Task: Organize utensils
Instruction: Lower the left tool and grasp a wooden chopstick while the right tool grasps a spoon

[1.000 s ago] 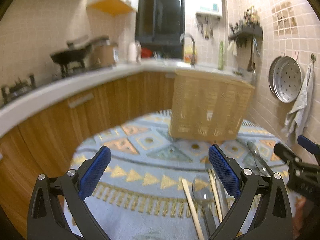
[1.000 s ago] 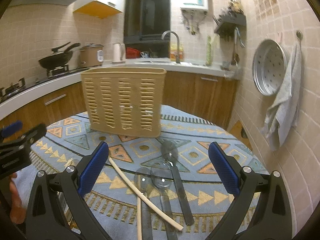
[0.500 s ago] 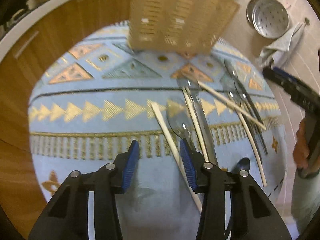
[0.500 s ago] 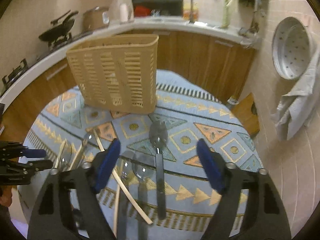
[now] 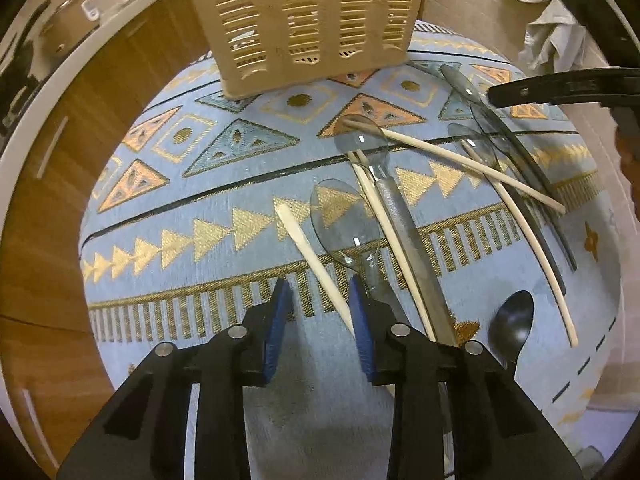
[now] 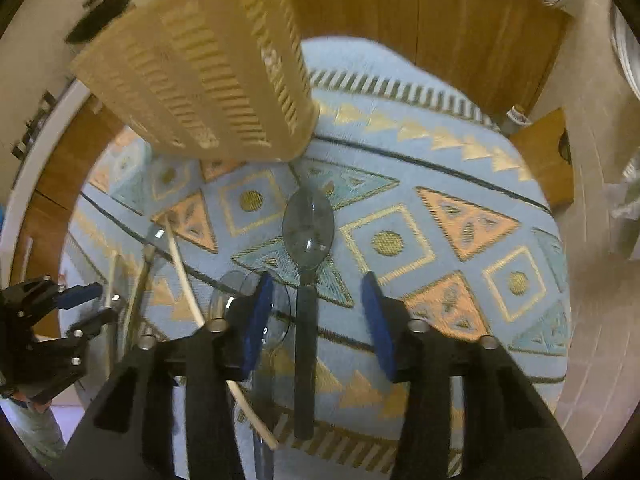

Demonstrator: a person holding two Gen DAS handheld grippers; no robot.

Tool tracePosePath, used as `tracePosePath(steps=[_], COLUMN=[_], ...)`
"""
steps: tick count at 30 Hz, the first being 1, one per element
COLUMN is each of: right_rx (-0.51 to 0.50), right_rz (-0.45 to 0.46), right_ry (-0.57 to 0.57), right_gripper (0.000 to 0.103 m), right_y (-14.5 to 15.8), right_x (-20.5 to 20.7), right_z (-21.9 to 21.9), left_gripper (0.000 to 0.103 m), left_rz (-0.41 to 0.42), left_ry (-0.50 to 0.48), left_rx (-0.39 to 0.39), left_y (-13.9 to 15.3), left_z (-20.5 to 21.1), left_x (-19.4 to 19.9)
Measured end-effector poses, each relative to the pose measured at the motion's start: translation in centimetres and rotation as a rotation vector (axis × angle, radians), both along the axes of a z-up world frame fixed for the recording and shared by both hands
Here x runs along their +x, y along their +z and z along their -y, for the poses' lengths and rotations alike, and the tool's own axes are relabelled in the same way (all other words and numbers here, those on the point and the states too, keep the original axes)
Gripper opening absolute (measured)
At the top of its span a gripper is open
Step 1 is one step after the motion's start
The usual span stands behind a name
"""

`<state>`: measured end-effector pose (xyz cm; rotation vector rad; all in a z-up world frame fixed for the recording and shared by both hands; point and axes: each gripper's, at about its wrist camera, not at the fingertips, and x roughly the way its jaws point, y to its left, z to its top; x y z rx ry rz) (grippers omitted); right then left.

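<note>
Several clear grey spoons and pale chopsticks lie on a round table under a blue patterned cloth [image 5: 208,168]. A beige slotted utensil basket [image 5: 304,20] stands at the far side. My left gripper [image 5: 320,300] is open low over the cloth, straddling one pale chopstick [image 5: 312,256], beside a clear spoon [image 5: 344,228]. My right gripper [image 6: 318,308] is open, its jaws either side of the dark handle of a grey spoon [image 6: 308,228]. The basket also shows in the right wrist view [image 6: 208,72].
A black spoon [image 5: 514,324] lies near the table's right edge. More spoons and crossed chopsticks [image 5: 472,164] lie to the right. Wooden cabinets [image 6: 420,28] and a white counter [image 5: 36,108] ring the table. A towel [image 5: 556,40] hangs on the tiled wall.
Both grippers have tilted down and dropped toward the table. The left jaws narrowed around a chopstick; the right jaws narrowed around the grey spoon's handle.
</note>
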<state>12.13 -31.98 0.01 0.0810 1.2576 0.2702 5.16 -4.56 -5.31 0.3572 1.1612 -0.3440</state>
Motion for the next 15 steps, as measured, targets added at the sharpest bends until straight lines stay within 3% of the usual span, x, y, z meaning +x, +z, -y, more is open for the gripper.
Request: tracePosePath(steps=[1,5,11,15], right_rx=[-0.019,-0.03,-0.112,-0.141], right_rz=[-0.004,-0.057,-0.099,-0.138], right_ry=[0.007,0.019,0.07,0.088], right_gripper=[0.038,0.038,0.038,0.036], right_y=[-0.1,-0.8,-1.6,-1.5], right_x=[0.5,2.0,3.2,3.8], right_z=[-0.3,-1.0,-3.0,-3.6], left_gripper=[0.01,0.006,0.008,0.01], left_rz=[0.009,-0.031,-0.081,-0.167], left_ry=[0.012,0.039,0.048,-0.005], left_rx=[0.017,-0.051,-0.075,-0.014], left_y=[0.2,0.8,1.6,2.3], left_z=[-0.3,-1.6,-2.6,-1.9], left_x=[0.2,1.2,2.7,4.1])
